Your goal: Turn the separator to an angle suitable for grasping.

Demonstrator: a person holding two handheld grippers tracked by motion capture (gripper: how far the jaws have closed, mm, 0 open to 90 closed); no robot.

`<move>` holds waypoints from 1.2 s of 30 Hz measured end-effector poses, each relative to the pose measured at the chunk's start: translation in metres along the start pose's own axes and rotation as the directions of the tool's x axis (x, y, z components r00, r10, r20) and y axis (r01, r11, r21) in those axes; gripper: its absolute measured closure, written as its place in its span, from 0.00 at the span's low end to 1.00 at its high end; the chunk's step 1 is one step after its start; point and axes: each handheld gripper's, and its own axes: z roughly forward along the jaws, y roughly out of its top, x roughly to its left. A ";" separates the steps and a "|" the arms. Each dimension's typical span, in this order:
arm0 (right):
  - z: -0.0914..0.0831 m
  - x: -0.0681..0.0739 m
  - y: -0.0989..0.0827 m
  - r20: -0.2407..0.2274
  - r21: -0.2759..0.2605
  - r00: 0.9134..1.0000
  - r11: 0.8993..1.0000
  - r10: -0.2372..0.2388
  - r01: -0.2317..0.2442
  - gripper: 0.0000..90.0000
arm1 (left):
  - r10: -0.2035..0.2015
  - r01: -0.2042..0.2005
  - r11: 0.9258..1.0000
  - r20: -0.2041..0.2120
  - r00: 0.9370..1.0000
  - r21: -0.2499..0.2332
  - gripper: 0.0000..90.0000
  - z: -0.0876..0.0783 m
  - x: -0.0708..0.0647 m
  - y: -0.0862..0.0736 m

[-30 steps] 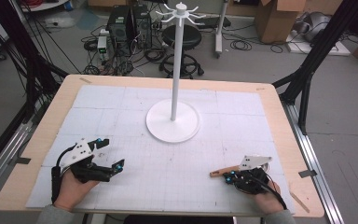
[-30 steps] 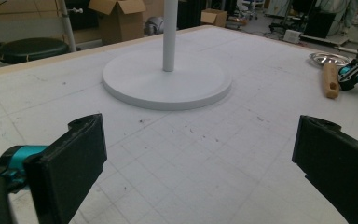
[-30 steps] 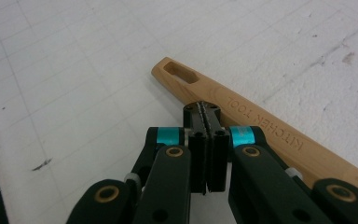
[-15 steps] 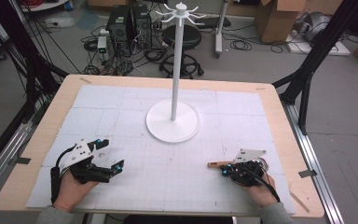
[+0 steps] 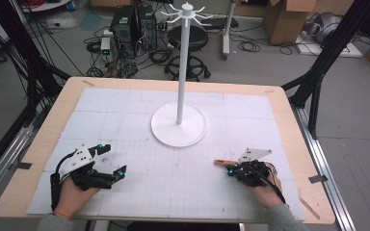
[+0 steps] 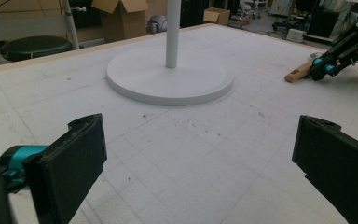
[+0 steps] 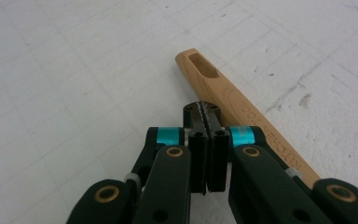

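Note:
A pale wooden utensil handle [image 7: 223, 88] with a slot in its end lies flat on the white gridded mat, at the near right in the high view [image 5: 221, 163]. My right gripper [image 7: 206, 112] is shut with nothing between its pads; its jaws hover just left of the handle, and the handle runs under its right finger. In the high view the right gripper [image 5: 230, 169] sits at the handle's near end. My left gripper [image 6: 200, 154] stands wide open over bare mat at the near left [image 5: 114, 159]. From the left gripper view, the right gripper [image 6: 324, 70] and the handle [image 6: 298, 72] show at the far right.
A white stand with a round base [image 5: 178, 125] and a tall pole topped by hooks [image 5: 187, 12] rises at the table's middle. The mat [image 5: 173, 178] covers a wooden table. Beyond the far edge are a stool, cables, computers and cardboard boxes on the floor.
My right gripper has slid a little to the left and farther from the near edge, and the wooden handle's end has shifted with it. The left gripper has kept still.

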 end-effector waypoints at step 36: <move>-0.063 -0.044 0.009 -0.124 -0.122 0.985 0.987 -0.122 0.107 0.89 | -0.029 0.029 0.999 -0.015 0.999 -0.015 0.04 -0.007 0.003 -0.001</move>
